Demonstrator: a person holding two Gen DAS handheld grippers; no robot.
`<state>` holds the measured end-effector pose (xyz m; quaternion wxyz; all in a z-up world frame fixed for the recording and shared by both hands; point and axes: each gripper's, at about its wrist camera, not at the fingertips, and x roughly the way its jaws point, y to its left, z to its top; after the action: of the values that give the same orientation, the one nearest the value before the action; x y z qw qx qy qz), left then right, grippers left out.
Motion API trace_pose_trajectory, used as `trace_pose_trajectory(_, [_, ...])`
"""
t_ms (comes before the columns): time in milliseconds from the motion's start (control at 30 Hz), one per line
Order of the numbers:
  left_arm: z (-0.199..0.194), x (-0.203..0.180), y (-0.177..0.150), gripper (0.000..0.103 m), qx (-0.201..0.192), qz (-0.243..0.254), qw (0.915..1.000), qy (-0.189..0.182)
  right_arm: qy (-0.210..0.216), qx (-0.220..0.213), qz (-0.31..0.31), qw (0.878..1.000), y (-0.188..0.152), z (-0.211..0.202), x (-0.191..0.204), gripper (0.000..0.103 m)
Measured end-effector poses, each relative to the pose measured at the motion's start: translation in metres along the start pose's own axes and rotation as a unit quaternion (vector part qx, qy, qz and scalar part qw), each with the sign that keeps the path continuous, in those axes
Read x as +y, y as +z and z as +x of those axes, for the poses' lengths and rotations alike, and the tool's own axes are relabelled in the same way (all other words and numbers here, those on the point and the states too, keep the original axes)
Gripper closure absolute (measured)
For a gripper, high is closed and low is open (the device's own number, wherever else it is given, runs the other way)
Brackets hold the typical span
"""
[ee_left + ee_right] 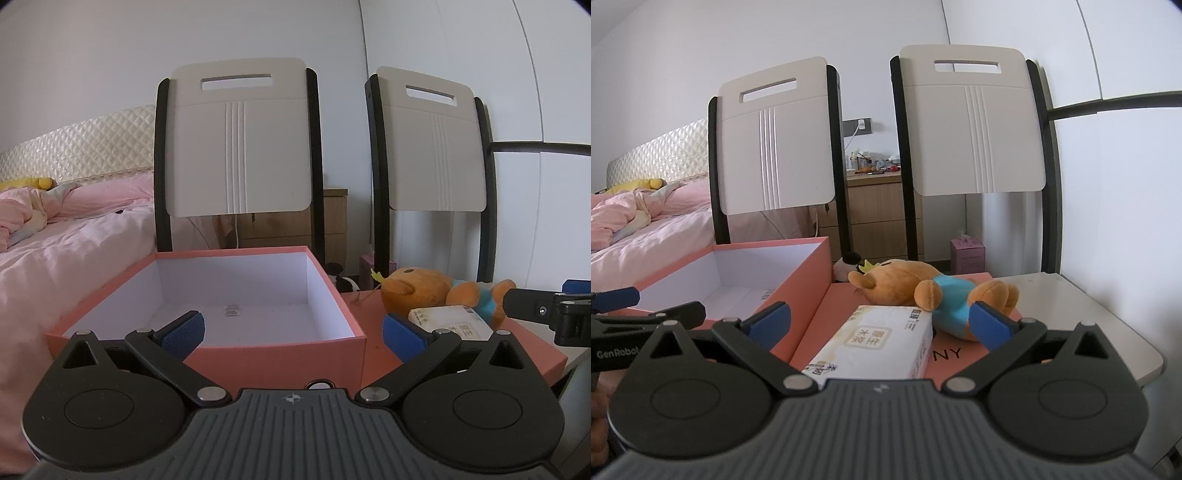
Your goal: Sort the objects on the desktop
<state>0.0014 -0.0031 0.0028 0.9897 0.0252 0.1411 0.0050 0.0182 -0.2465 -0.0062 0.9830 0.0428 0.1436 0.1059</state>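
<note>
An open coral-pink box [280, 354] with a white inside stands on the left; it also shows in the right wrist view [809, 273]. Beside it lies the pink lid [960, 356], bearing an orange plush toy [923, 291] in a blue shirt and a white tissue pack [875, 343]. The toy [417, 290] and the pack [450, 323] also show in the left wrist view. My left gripper [291, 332] is open and empty in front of the box's near wall. My right gripper [879, 321] is open and empty, just short of the tissue pack.
Two white folding chairs [971, 125] stand behind the desk. A bed with pink bedding [55, 251] is at the left. A wooden nightstand [875, 218] and a small pink box [967, 254] sit further back. The white desk top [1089, 314] extends to the right.
</note>
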Motion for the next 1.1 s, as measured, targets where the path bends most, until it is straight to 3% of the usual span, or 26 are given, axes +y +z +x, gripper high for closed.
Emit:
trace_pose_trajectory(633, [0.008, 0.003, -0.003, 0.0, 0.0, 0.0, 1.0, -0.003, 0.004, -0.003, 0.006, 1.0, 0.001, 0.0, 0.0, 0.0])
trace_pose_trajectory(833, [0.01, 0.001, -0.002, 0.0, -0.017, 0.022, 0.9996, -0.001, -0.003, -0.006, 0.016, 1.0, 0.0, 0.001, -0.001, 0.0])
trace_pose_trajectory(1100, [0.011, 0.009, -0.004, 0.0, -0.034, 0.005, 0.9994, -0.007, 0.004, -0.011, 0.023, 1.0, 0.0, 0.002, -0.002, 0.0])
